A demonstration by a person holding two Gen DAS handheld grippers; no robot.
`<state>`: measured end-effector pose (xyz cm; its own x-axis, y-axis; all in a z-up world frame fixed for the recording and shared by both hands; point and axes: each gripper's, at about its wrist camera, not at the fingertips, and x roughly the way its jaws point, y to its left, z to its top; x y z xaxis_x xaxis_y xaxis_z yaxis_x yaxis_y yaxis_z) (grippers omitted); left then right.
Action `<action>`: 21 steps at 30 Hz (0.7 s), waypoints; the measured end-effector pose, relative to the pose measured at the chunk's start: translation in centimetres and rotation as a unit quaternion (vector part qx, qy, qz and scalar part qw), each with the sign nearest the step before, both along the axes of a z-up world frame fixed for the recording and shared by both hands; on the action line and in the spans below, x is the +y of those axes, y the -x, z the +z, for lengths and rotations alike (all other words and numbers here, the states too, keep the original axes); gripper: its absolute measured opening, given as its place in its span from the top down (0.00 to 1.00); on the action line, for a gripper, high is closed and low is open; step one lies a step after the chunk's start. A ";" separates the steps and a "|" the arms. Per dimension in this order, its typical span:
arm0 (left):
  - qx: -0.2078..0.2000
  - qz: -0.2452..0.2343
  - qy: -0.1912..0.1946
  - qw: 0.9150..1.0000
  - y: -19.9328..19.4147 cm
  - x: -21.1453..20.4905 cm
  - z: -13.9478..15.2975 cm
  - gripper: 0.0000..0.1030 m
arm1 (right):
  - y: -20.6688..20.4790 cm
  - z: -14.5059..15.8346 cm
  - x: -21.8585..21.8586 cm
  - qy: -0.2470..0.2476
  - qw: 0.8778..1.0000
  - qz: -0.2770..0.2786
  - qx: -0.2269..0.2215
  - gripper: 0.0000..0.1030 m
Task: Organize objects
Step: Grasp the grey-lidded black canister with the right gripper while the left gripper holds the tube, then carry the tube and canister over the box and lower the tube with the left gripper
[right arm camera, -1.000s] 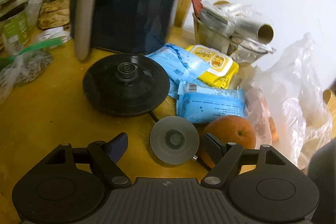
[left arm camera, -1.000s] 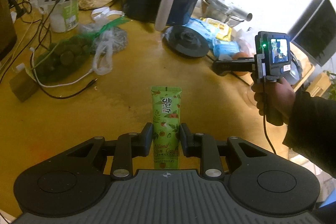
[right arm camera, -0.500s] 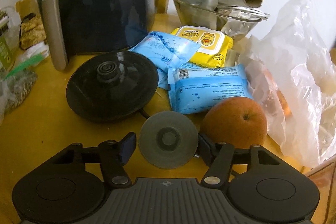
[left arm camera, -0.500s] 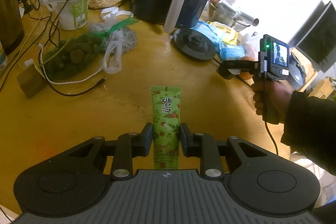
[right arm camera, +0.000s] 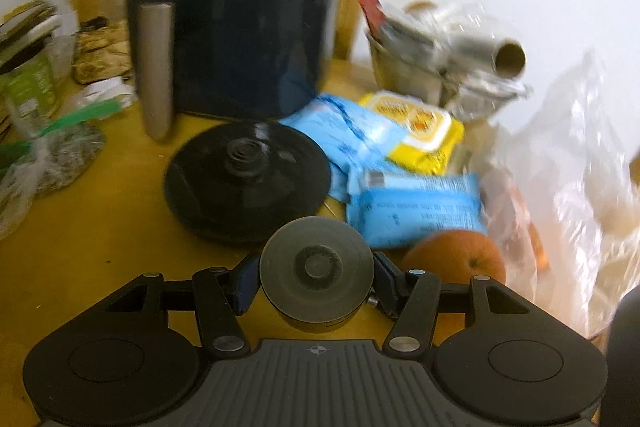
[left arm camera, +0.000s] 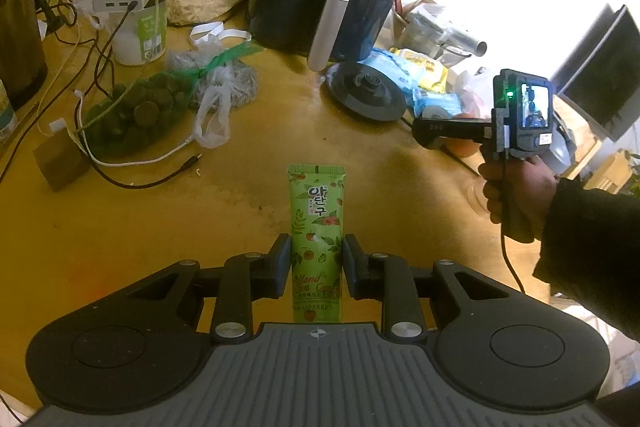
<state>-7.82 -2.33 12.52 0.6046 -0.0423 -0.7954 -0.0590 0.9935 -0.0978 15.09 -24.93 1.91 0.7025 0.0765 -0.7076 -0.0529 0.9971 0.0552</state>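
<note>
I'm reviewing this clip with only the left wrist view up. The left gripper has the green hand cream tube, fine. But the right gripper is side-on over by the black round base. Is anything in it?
Observer: Yes. In the right wrist view the right gripper is closed on a grey round disc, one finger on each side; the jaws have just closed in on it.
Operator: Is it close to anything?
Observer: An orange lies just right of it, partly behind the right finger.
Operator: What is past the orange?
Observer: A clear plastic bag, with something orange showing through it.
</note>
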 end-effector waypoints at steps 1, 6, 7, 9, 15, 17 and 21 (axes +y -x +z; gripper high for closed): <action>-0.001 0.000 0.000 1.000 0.1 0.0 0.0 0.74 | 0.2 0.3 0.2 0.003 1.000 0.007 -0.005 0.41; -0.003 0.000 0.001 1.000 0.3 -0.2 0.2 0.74 | 1.8 2.2 1.3 0.029 0.998 0.048 -0.037 0.41; -0.003 0.000 0.001 1.000 0.3 -0.2 0.2 0.74 | 2.2 2.5 1.4 0.034 0.997 0.055 -0.042 0.41; -0.005 -0.002 0.001 1.000 0.3 -0.3 0.2 0.74 | 2.9 3.1 1.6 0.042 0.996 0.067 -0.052 0.41; -0.008 -0.008 -0.001 1.000 0.4 -0.9 0.3 0.74 | 5.3 4.5 1.8 0.067 0.991 0.092 -0.076 0.41; -0.009 -0.011 -0.002 1.000 0.5 -1.2 0.3 0.74 | 6.3 5.0 1.7 0.071 0.989 0.100 -0.082 0.41; -0.011 -0.016 -0.002 1.000 0.6 -1.8 0.4 0.74 | 8.1 6.2 1.4 0.078 0.986 0.116 -0.095 0.41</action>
<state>-8.46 -4.08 12.94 0.6208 -0.0579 -0.7819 -0.0259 0.9952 -0.0943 6.99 -23.50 8.12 0.7998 0.1508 -0.5810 -0.2750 0.9524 -0.1313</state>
